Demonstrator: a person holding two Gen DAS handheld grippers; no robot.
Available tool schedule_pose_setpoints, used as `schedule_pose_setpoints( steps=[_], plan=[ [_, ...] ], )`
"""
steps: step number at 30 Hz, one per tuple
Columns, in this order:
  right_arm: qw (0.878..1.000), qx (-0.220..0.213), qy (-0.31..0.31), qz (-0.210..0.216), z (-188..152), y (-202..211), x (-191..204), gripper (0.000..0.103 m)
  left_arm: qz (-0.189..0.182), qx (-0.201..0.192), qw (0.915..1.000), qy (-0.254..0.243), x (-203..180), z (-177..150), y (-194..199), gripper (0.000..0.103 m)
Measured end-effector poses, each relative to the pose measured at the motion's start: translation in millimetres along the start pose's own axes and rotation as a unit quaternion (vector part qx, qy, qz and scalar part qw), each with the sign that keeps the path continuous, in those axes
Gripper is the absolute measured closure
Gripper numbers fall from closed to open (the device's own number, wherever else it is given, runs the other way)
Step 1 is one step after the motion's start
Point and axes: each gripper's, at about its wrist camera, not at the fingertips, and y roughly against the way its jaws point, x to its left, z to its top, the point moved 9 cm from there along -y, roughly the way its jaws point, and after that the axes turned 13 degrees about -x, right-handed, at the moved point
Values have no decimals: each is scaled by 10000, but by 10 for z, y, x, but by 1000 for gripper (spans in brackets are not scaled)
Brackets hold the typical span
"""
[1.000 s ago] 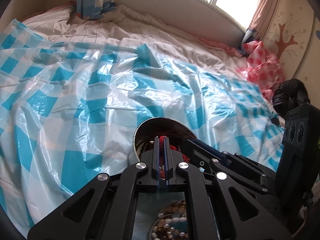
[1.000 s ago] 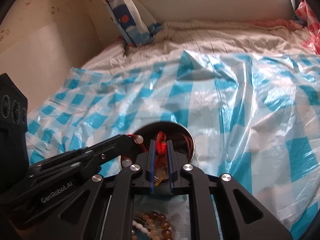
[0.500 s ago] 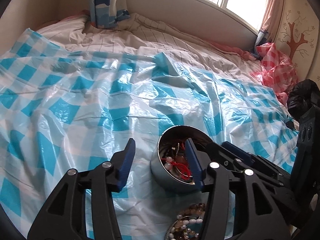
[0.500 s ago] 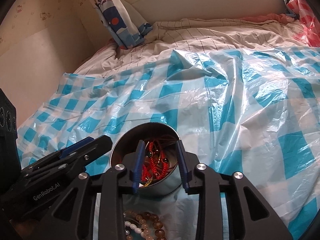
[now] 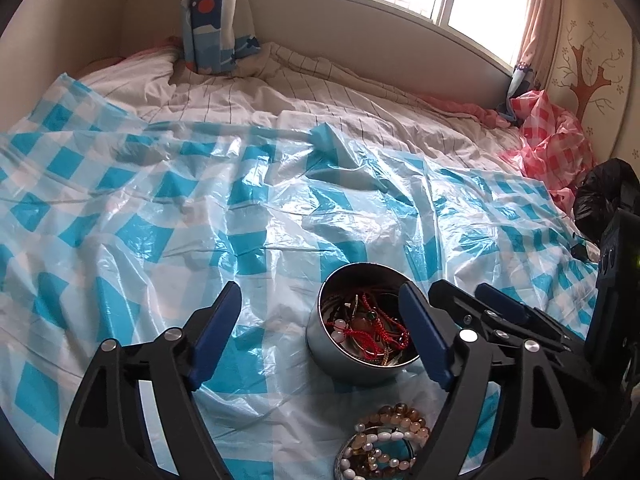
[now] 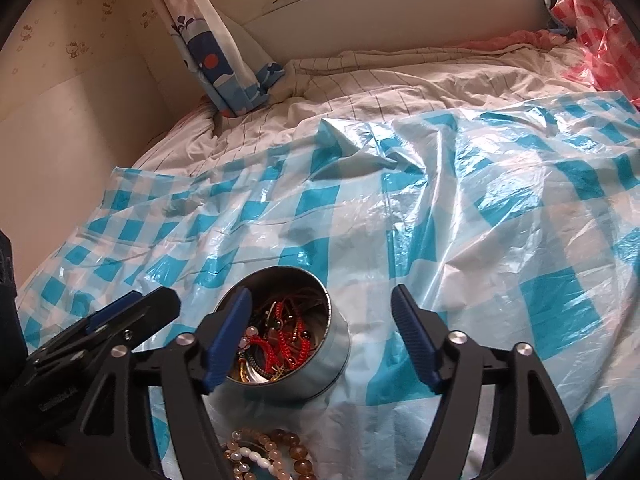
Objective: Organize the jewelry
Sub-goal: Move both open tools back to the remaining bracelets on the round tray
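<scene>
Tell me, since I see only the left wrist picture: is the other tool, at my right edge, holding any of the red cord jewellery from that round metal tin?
Observer: No. In the right wrist view the right tool is open, its jaws having just been opening, with nothing pinched. The red cord jewellery lies inside the round metal tin.
Operator: What lies on the tin's right side, hidden from me?
Observer: Only the blue-and-white checked plastic sheet, nothing else.
Operator: And the wall left of the bed?
Observer: It is a beige wall with small cartoon-cat prints.
</scene>
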Motion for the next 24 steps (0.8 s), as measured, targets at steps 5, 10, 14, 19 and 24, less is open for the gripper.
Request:
schedule_pose_setpoints(
  steps=[5, 10, 14, 19, 24],
  plan=[
    [9999, -19, -8, -167, 13, 137, -115, 16, 62, -37, 9999, -150, 17, 8, 150, 19],
    [9995, 161, 25, -273, -61, 367, -229, 15, 89, -20, 9994, -330, 51, -13, 336, 19],
    [9989, 355, 180, -230, -197, 539, -223, 16, 129, 107, 9980, -604, 64, -113, 503, 19],
    [9968, 533, 567, -195, -433, 746, -108, 16, 99, 304, 9950, -941, 6, -267, 603, 19],
    [9956, 577, 706, -195, -553, 895, -93, 16, 53, 479, 9909, -1253, -84, -426, 638, 19]
  ],
)
